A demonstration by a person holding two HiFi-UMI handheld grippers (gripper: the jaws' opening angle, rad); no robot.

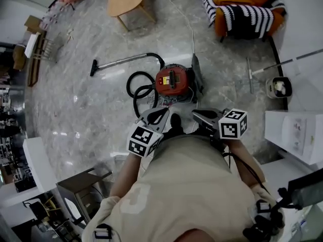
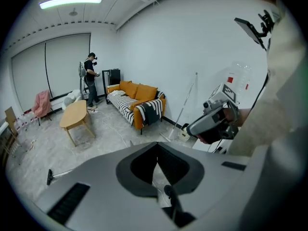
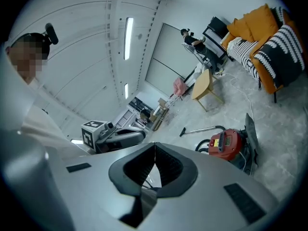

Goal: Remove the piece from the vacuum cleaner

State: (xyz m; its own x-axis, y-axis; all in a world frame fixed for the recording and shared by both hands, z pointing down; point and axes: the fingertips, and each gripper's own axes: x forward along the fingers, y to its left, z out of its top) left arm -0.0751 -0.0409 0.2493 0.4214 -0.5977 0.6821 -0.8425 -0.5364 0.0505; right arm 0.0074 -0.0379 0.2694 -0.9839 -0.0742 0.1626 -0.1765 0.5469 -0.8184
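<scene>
Two sets of jaws closed on nothing: left gripper [image 1: 162, 113], right gripper [image 1: 196, 115] | vacuum cleaner [image 1: 171, 80] on floor [image 1: 91, 100], far of both, between their tips, slightly nearer left | hose [image 1: 135, 84], wand [image 1: 121, 61] running left | piece untouched

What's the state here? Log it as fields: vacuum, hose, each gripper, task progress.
vacuum cleaner: red, on the floor ahead of the person
hose: black, looped beside it, leading to the wand
left gripper: shut, empty
right gripper: shut, empty
task: not begun; neither gripper touches the vacuum cleaner
</scene>
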